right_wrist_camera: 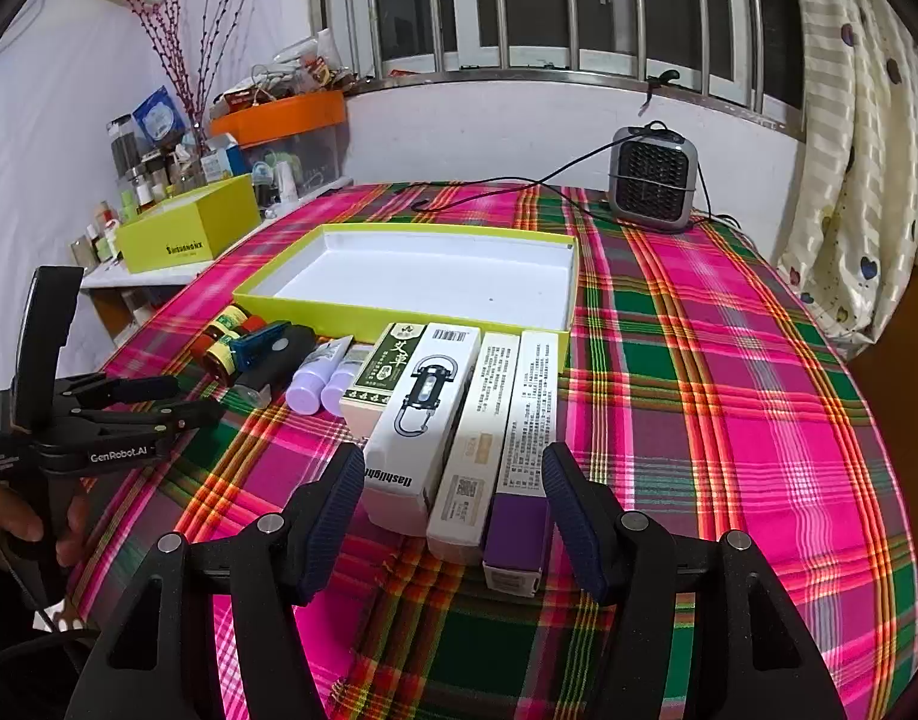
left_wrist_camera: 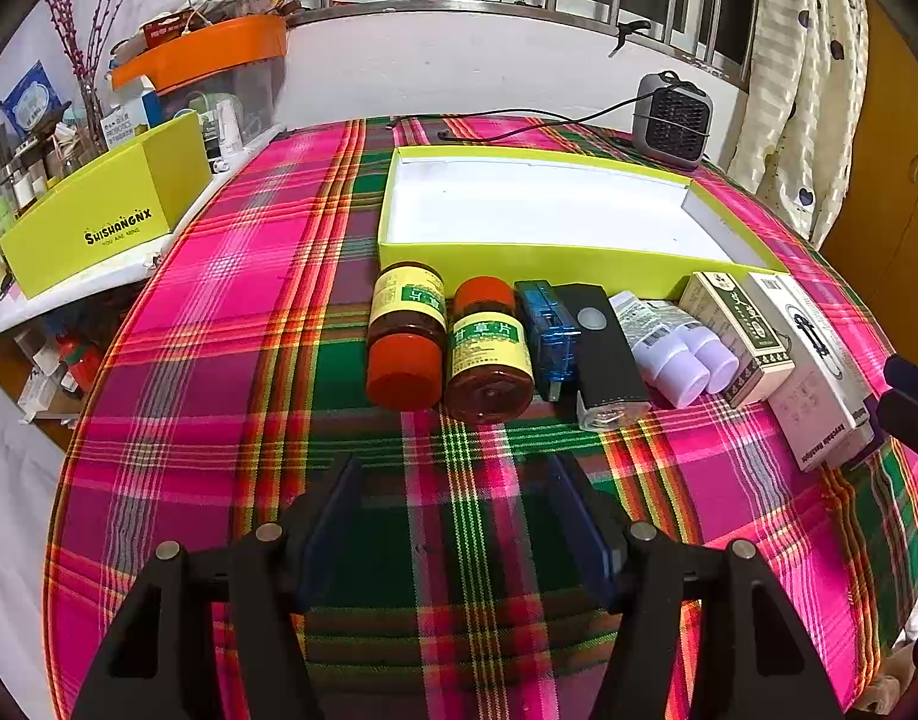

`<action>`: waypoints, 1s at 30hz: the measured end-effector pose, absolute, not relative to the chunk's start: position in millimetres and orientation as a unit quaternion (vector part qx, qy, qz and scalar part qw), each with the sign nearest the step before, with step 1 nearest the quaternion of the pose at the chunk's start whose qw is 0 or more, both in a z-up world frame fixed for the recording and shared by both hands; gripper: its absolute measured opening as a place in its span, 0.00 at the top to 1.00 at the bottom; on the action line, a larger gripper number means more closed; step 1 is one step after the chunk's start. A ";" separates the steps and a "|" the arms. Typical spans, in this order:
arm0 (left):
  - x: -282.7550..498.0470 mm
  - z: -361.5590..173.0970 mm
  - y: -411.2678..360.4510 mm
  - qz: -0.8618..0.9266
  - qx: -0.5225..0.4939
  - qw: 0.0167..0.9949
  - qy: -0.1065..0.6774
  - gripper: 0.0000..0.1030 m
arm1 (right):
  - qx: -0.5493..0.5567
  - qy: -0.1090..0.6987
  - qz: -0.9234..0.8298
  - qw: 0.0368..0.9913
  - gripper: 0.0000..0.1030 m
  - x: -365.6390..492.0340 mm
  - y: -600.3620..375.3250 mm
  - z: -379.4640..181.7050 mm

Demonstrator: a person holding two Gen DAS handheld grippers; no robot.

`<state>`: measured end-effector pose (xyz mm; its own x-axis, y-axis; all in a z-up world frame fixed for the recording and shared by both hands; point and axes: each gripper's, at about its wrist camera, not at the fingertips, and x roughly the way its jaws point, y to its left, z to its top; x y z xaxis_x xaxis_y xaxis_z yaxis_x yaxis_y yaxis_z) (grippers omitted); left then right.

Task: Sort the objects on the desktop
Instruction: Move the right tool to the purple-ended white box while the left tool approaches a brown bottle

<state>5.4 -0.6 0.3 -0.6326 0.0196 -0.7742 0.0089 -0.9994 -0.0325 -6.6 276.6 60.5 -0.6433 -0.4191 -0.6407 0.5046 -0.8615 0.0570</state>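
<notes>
A row of objects lies on the plaid cloth in front of an empty yellow-green tray point(left_wrist_camera: 519, 264) point(right_wrist_camera: 399, 309). From the left: two brown pill jars point(left_wrist_camera: 406, 336) point(left_wrist_camera: 489, 351), a blue stapler point(left_wrist_camera: 546, 330), a black flashlight point(left_wrist_camera: 606, 354), two white tubes point(left_wrist_camera: 669, 348), a green box point(left_wrist_camera: 738, 336) and a white flashlight box point(left_wrist_camera: 813, 372) point(right_wrist_camera: 417, 414). A white box point(right_wrist_camera: 480, 438) and a purple box point(right_wrist_camera: 525, 456) lie further right. My left gripper point(left_wrist_camera: 453, 480) is open and empty, short of the jars. My right gripper point(right_wrist_camera: 453, 468) is open, its fingers at the near ends of the boxes.
A small grey heater point(right_wrist_camera: 654, 180) with a black cable stands at the table's far edge. A side shelf at the left holds a yellow-green box point(left_wrist_camera: 105, 210), an orange-lidded bin point(left_wrist_camera: 219, 72) and bottles. A curtain point(right_wrist_camera: 855, 150) hangs at the right.
</notes>
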 end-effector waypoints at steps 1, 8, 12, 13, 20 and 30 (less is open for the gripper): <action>5.7 0.5 -0.3 0.903 -0.428 0.004 -0.017 0.37 | 0.337 0.064 -0.904 0.255 0.37 -6.7 276.5 60.4; 7.0 3.2 0.6 0.905 -0.424 0.010 -0.018 0.37 | 0.345 0.059 -0.903 0.248 0.37 -8.2 277.4 59.1; 8.1 3.9 0.2 0.906 -0.423 0.016 -0.021 0.37 | 0.348 0.054 -0.902 0.248 0.37 -9.1 278.6 58.9; 8.2 4.2 0.4 0.906 -0.422 0.018 -0.021 0.37 | 0.349 0.055 -0.902 0.248 0.37 -9.1 278.2 58.7; 10.7 7.9 -0.1 0.909 -0.415 0.027 -0.025 0.37 | 0.348 0.057 -0.903 0.244 0.37 -9.8 278.6 60.0; 12.2 14.4 -5.3 0.912 -0.407 0.034 -0.036 0.39 | 0.349 0.053 -0.905 0.238 0.37 -13.2 281.3 59.9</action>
